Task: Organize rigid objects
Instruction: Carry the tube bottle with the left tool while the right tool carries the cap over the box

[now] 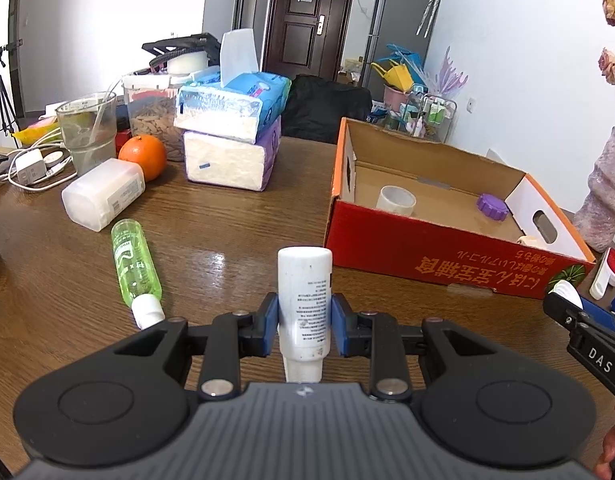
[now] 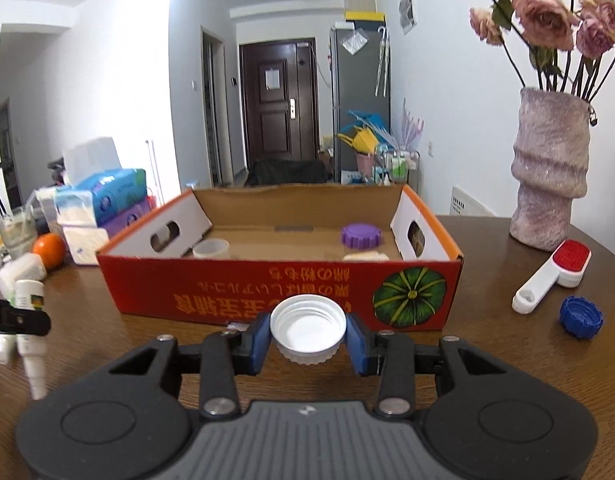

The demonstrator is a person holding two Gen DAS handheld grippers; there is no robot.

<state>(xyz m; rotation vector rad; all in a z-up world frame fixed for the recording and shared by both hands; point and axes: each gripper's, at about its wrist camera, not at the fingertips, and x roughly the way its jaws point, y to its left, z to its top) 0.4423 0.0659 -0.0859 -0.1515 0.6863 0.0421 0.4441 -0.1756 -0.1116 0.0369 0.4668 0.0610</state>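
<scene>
Wooden table point(image 2: 487, 360) first — dark brown, glossy, grain showing. On it, the cardboard box point(image 1: 447, 256): red printed front wall, plain corrugated brown inside, white end flaps with oval hand-holes, top open. Already lying on the box floor: a squat pale cup point(image 1: 396, 200) and a ridged purple cap point(image 2: 360, 236), well apart.

Step in hand, as a judgement: carrying loose hard items to the box, both grippers loaded at once.

Left gripper point(image 1: 304, 322) pinching a white plastic bottle point(image 1: 305, 300) across its body between the blue pads; bottle smooth, cylindrical, printed label, narrow end toward the camera, blunt end pointing to the box. Right gripper point(image 2: 307, 338) clamped on a white screw cap point(image 2: 307, 328) — round, ribbed on the outside, hollow side up — held just in front of the red wall and clear of the table.

Next move, probably: lift each load over the near wall, then spread the jaws above a bare patch of the floor, away from cup and purple cap. Bottle long enough to call for some tilt or height over the rim.

Unsorted on the table: a clear green bottle point(image 1: 136, 266) lying flat, a white brush with a red pad point(image 2: 547, 280), a notched blue cap point(image 2: 580, 317).
</scene>
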